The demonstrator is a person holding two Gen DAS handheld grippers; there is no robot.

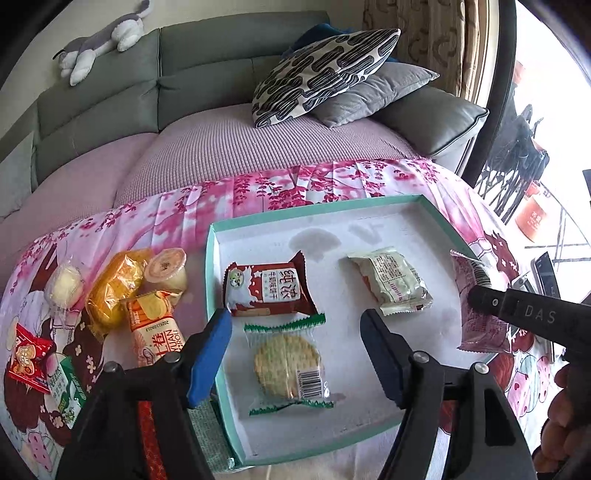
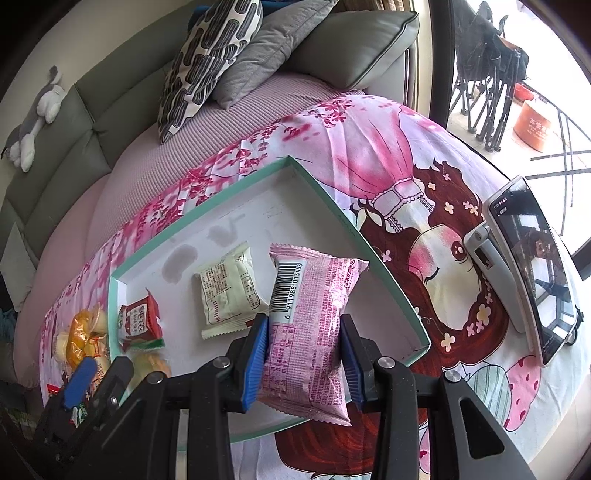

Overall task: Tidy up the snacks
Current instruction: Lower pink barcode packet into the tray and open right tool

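Blue-padded, the left gripper [image 1: 295,350] hung with fingers apart over a round cracker packet [image 1: 288,363] inside the teal tray [image 1: 212,266]. On the right wrist view, the right gripper [image 2: 303,358] clamped a pink snack packet [image 2: 314,317] above the tray's near edge.

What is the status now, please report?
Right gripper shut on pink packet, over the tray edge. Left gripper open, empty, above round cracker pack. Three snacks in tray; landing spot free.

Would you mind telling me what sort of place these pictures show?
Most likely a home living room: a grey-green upholstered sofa with patterned and grey cushions, a grey plush toy on its backrest, and patterned curtains by a bright window.
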